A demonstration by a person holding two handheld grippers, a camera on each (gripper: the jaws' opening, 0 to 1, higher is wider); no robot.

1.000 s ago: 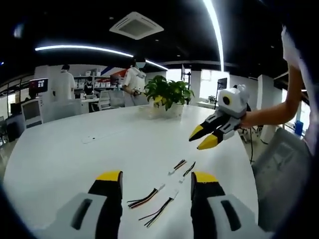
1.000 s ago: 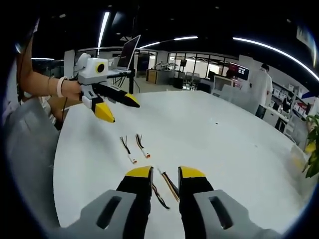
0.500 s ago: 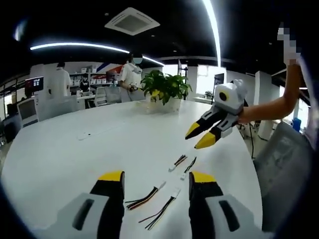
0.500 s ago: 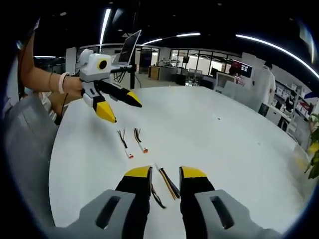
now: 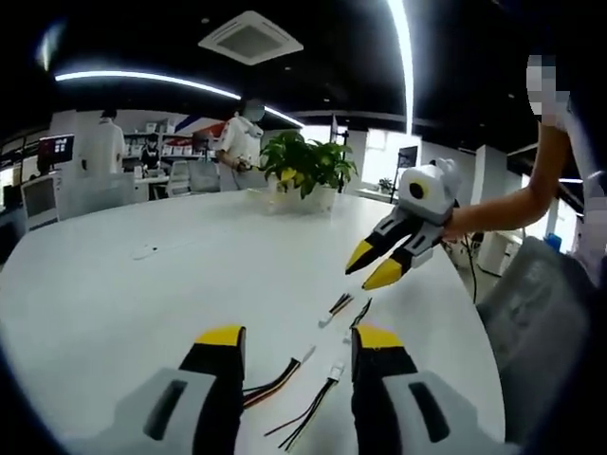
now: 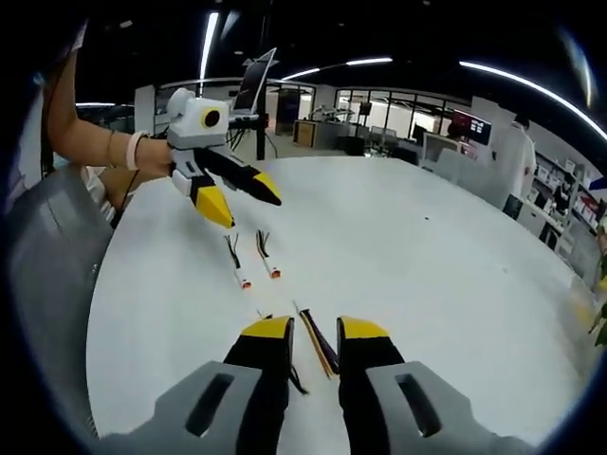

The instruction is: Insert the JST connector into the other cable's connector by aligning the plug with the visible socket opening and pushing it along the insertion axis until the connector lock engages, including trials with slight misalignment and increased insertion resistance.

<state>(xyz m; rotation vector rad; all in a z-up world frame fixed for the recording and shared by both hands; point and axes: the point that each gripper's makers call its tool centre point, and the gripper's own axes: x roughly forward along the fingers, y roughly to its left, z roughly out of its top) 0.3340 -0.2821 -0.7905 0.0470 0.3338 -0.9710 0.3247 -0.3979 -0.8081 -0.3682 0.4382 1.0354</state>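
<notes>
Left gripper (image 5: 289,339), seen in the left gripper view: jaws stood parted and empty above the white table (image 5: 142,303). Between the yellow tips lay two wire leads (image 5: 289,398) with white JST connectors (image 5: 334,370) pointing toward 12 o'clock; a second, shorter pair of leads (image 5: 346,305) lay just beyond, at 1 o'clock. The right gripper (image 5: 372,266) hovered at 2 o'clock, jaws spread, holding nothing, above the shorter pair. A potted plant (image 5: 305,171) stood at 12 o'clock on the far table edge. In the right gripper view, the right gripper (image 6: 314,329) was likewise released over the long leads (image 6: 316,343), with the short leads (image 6: 253,258) at 11 o'clock beneath the left gripper (image 6: 241,197).
</notes>
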